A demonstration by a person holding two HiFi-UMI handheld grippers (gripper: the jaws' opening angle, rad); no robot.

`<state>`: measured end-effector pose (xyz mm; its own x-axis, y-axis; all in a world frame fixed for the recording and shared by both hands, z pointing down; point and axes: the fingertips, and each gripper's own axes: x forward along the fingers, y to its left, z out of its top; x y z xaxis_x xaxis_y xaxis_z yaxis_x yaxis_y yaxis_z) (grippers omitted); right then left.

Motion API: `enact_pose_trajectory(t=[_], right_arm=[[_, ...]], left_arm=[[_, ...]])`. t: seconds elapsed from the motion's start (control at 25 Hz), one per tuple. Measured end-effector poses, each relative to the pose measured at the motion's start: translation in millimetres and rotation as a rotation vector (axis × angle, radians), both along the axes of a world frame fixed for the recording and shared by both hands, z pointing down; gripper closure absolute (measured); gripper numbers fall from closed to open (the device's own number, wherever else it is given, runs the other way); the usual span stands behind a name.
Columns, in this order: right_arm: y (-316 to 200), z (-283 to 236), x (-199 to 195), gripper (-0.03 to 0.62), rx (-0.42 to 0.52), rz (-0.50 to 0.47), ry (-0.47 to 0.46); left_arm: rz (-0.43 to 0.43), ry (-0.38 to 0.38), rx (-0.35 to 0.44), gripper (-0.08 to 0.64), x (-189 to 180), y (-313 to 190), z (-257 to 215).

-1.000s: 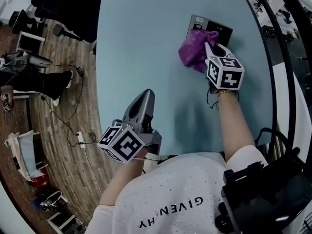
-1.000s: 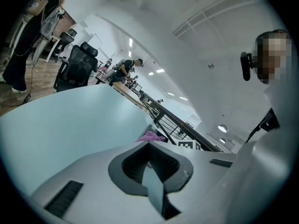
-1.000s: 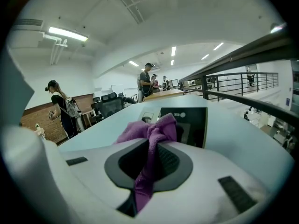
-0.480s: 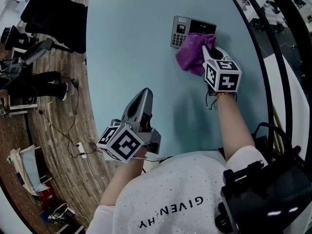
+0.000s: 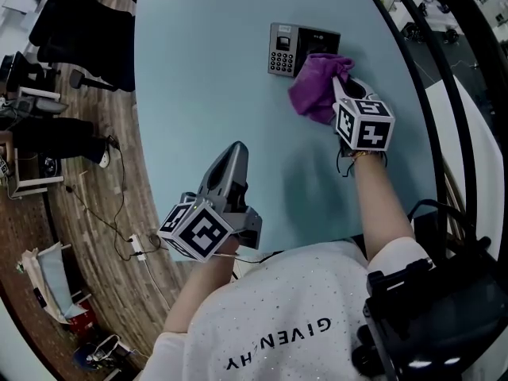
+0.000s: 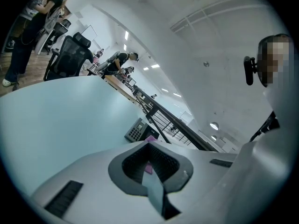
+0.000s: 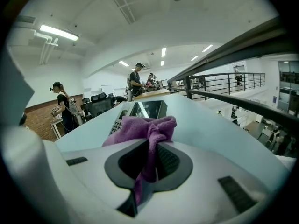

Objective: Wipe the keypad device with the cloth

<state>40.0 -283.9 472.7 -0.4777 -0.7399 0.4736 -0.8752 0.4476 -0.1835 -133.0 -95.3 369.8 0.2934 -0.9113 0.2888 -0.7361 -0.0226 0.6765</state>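
Note:
A dark keypad device [image 5: 295,46] lies flat at the far side of the pale blue table [image 5: 206,78]. A purple cloth [image 5: 316,86] is bunched on the device's near right corner, pinched in my right gripper [image 5: 340,79], which is shut on it. In the right gripper view the cloth [image 7: 147,132] hangs between the jaws, with the device [image 7: 142,110] just beyond. My left gripper [image 5: 230,163] hovers near the table's front edge, jaws closed together and holding nothing. The device [image 6: 138,129] shows small and far in the left gripper view.
Black office chairs [image 5: 79,30] stand left of the table on the wooden floor, with cables and a power strip [image 5: 133,240]. A black railing [image 5: 429,78] curves along the table's right side. People [image 7: 60,106] stand in the background.
The cloth and my right gripper have slid right and nearer, uncovering the keypad's buttons and most of its face. The left gripper has stayed put.

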Motion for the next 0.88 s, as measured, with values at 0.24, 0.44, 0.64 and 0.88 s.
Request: enact_pose_trajectory(t=[0.24, 0.44, 0.64, 0.88], right_arm=[[-1, -14, 15, 0.568, 0.064, 0.085, 0.005], [8, -48, -23, 0.566, 0.118, -0.041, -0.073], [24, -76, -79, 0.566, 0.149, -0.237, -0.171], [23, -55, -129, 0.566, 0.154, -0.392, -0.135]], left_arm=[[-0.02, -0.005, -0.004, 0.555, -5, 1, -2], [-0.038, 0.01, -0.009, 0.555, -9, 1, -1], [-0.039, 0.016, -0.019, 0.555, -6, 2, 3], [-0.081, 0.006, -0.05, 0.555, -20, 8, 13]])
